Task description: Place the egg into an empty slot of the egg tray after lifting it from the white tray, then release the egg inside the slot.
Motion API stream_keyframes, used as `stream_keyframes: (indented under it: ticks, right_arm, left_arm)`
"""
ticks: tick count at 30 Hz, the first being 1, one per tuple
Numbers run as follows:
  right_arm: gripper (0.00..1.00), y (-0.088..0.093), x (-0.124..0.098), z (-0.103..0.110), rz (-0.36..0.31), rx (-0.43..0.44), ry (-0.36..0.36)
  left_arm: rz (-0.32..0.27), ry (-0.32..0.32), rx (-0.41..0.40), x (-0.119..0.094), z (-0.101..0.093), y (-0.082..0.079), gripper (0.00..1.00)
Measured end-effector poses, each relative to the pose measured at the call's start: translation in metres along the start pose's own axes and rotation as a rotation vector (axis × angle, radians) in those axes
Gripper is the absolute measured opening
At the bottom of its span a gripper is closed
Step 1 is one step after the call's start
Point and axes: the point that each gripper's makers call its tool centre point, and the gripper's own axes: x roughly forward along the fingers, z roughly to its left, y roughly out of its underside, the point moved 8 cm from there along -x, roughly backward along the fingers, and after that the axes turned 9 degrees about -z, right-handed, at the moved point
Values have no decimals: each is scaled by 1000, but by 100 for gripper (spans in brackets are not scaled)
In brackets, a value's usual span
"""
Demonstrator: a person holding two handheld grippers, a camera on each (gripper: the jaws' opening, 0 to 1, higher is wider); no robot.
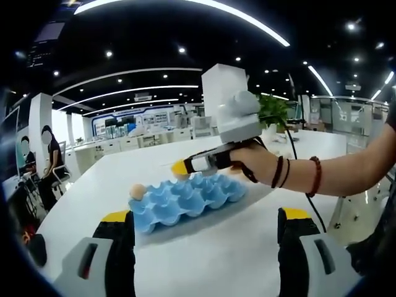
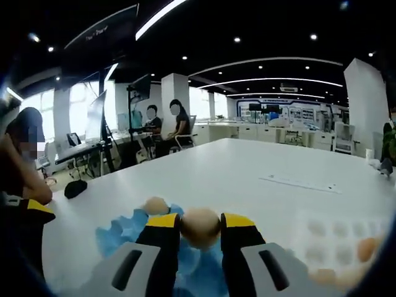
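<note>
A blue egg tray lies on the white table, with one egg in a slot at its left end. My right gripper, held by a hand, hovers over the tray's far side. In the right gripper view that gripper is shut on a tan egg just above the blue tray; the seated egg lies just beyond it. My left gripper stands open in front of the tray, nothing between its jaws.
The white tray sits at the lower right with several eggs. A small black object lies near the table's left edge. Seated people work at desks behind. The left gripper's yellow tip shows at the left.
</note>
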Motion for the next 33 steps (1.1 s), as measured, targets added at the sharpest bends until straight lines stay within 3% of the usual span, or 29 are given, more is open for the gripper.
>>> stream_keyframes:
  ticks: [7, 16, 25, 33]
  right_arm:
    - [26, 2, 16, 17, 14, -43, -51]
    - [26, 1, 29, 23, 10, -38, -73]
    - [26, 6, 45, 31, 59, -92, -97]
    - [27, 14, 49, 28, 81, -65, -101]
  left_arm:
    - [10, 1, 1, 1, -1, 2, 97]
    - [6, -6, -7, 6, -8, 3, 97]
    - [6, -9, -1, 6, -16, 0, 97]
    - [10, -18, 0, 2, -6, 0, 97]
